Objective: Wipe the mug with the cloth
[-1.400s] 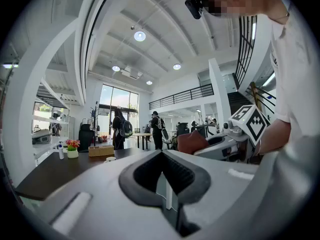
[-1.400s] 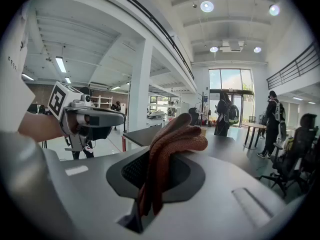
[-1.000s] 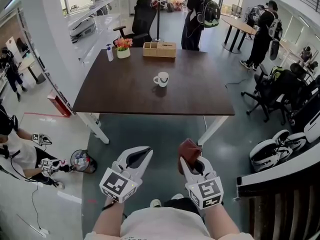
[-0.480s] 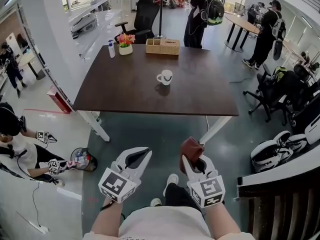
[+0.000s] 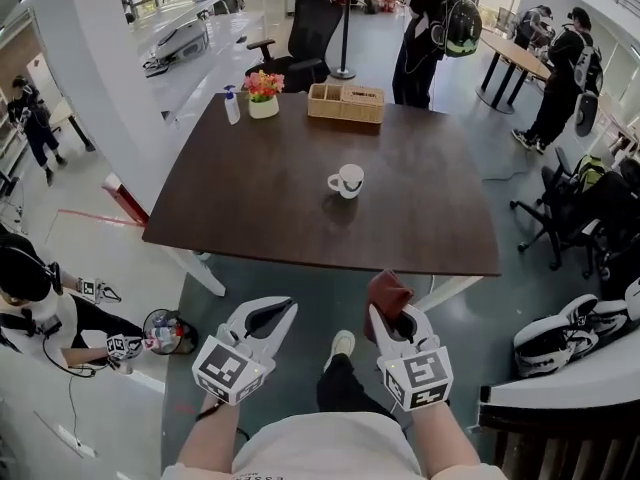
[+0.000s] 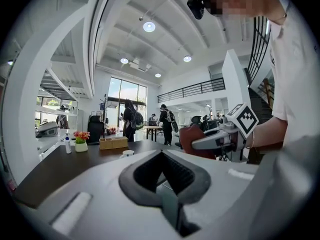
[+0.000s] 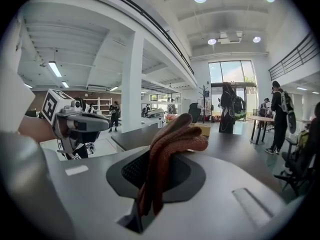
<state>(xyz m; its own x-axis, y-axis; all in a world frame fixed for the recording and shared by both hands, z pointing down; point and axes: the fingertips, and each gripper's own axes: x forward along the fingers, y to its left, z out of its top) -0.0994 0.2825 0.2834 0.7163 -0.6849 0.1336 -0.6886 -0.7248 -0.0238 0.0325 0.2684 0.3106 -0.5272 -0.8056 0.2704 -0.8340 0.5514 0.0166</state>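
A white mug [image 5: 346, 181] stands upright near the middle of the dark brown table [image 5: 250, 208], also small in the left gripper view as the mug [image 6: 128, 153]. Both grippers hang off the table's near edge, well short of the mug. My right gripper [image 5: 392, 313] is shut on a reddish-brown cloth [image 5: 386, 291], which droops out over its jaws; the cloth [image 7: 171, 141] fills the middle of the right gripper view. My left gripper [image 5: 281, 309] is shut with nothing in it, jaw tips meeting [image 6: 161, 153].
At the table's far edge stand a spray bottle [image 5: 232, 105], a flower pot [image 5: 264, 96] and a wooden box [image 5: 346, 102]. Behind it are an office chair [image 5: 315, 28] and a standing person [image 5: 432, 28]. Left on the floor: a small bin [image 5: 165, 330] and a crouching person [image 5: 40, 308].
The table and mug have drawn closer and sit lower in the head view. Both grippers keep their pose, the cloth still in the right one.
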